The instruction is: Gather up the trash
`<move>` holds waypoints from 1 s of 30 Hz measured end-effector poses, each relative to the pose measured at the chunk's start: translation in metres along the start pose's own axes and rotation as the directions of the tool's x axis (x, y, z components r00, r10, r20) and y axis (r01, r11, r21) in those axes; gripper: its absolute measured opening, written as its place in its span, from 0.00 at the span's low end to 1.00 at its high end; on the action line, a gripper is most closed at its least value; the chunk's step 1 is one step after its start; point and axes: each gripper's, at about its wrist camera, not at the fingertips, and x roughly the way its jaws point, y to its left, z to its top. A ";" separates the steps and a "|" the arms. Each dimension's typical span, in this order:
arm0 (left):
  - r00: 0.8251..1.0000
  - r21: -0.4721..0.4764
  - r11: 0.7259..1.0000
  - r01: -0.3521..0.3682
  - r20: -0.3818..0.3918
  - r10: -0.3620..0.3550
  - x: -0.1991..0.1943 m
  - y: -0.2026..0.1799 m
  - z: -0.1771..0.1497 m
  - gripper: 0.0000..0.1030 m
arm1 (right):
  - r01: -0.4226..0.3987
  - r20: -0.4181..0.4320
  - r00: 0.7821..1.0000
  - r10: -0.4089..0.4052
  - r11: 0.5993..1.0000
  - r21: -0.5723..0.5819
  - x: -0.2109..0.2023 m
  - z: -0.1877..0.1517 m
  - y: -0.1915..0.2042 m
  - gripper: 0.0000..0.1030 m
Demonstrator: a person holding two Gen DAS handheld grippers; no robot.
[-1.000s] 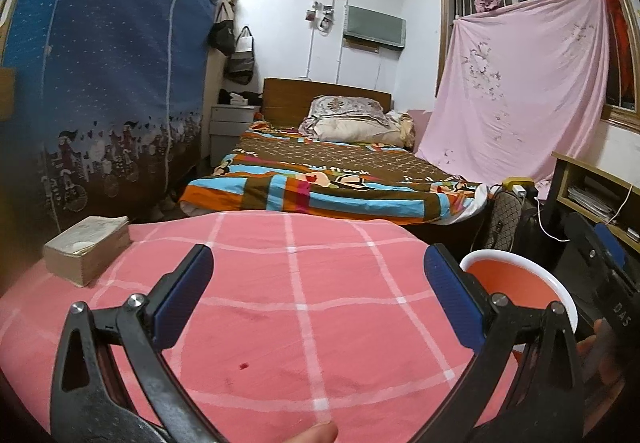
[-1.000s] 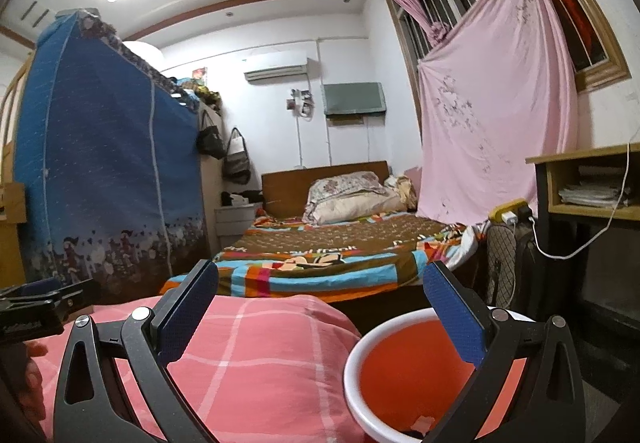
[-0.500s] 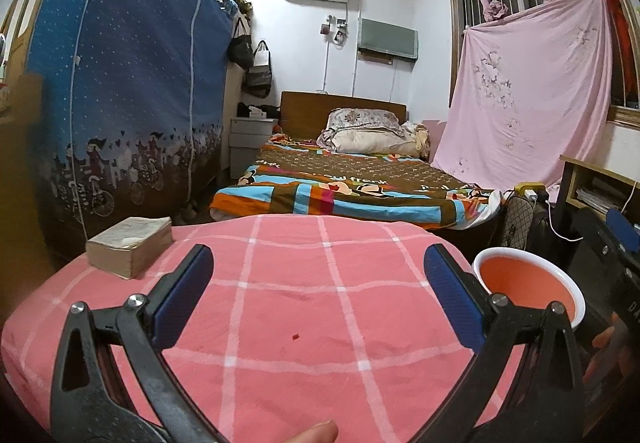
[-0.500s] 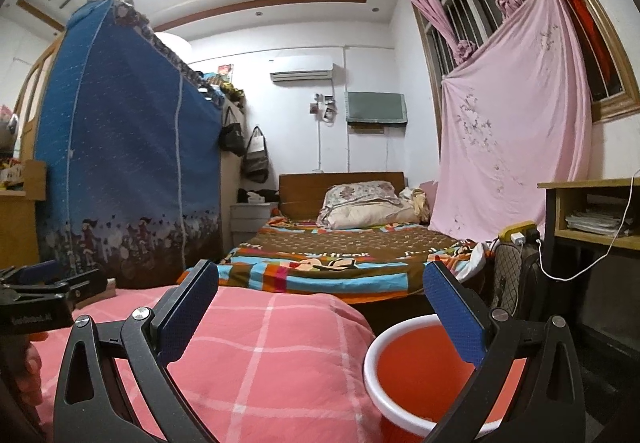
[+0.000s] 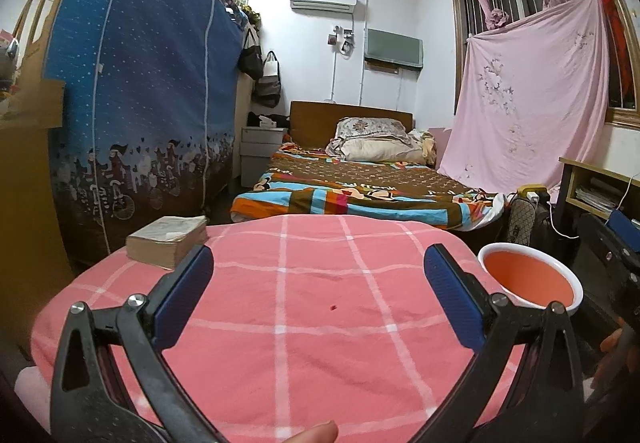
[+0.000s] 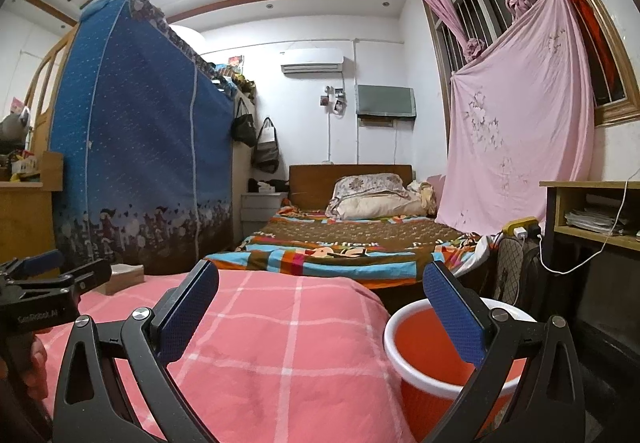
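Both wrist views had risen since a second before, so more of the pink checked cloth [image 5: 304, 307] and of the room behind showed. Held above the cloth, the left gripper [image 5: 318, 285] had its blue pads spread wide with nothing between them. Equally wide and empty, the right gripper [image 6: 320, 303] hung over the cloth's right edge, its right finger in front of the orange bin [image 6: 424, 347]. That white-rimmed bin stood just beside the cloth. A small red speck [image 5: 333, 307] lay on the cloth between the left gripper's fingers. At the cloth's far left corner lay a worn book [image 5: 168, 239].
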 end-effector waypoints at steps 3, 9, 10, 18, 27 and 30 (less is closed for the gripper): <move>1.000 0.002 1.000 -0.010 0.004 0.010 -0.007 0.005 -0.002 0.87 | 0.006 0.000 1.000 -0.006 1.000 0.012 -0.008 -0.002 0.004 1.00; 1.000 -0.001 1.000 -0.016 0.002 0.016 -0.019 0.016 -0.007 0.87 | 0.015 -0.007 1.000 -0.015 1.000 0.017 -0.019 -0.005 0.009 1.00; 1.000 -0.005 1.000 -0.016 0.001 0.016 -0.021 0.018 -0.008 0.87 | 0.017 -0.008 1.000 -0.017 1.000 0.014 -0.022 -0.007 0.012 1.00; 1.000 -0.013 1.000 -0.008 -0.008 0.008 -0.033 0.030 -0.018 0.87 | 0.037 -0.015 0.999 -0.037 0.999 -0.003 -0.039 -0.017 0.022 1.00; 1.000 0.016 1.000 0.003 -0.022 -0.003 -0.047 0.038 -0.032 0.87 | 0.048 -0.032 0.998 -0.048 0.999 -0.005 -0.054 -0.032 0.034 1.00; 1.000 0.007 1.000 -0.009 -0.024 0.009 -0.054 0.041 -0.039 0.87 | 0.053 -0.029 0.998 -0.053 0.999 -0.011 -0.059 -0.037 0.037 1.00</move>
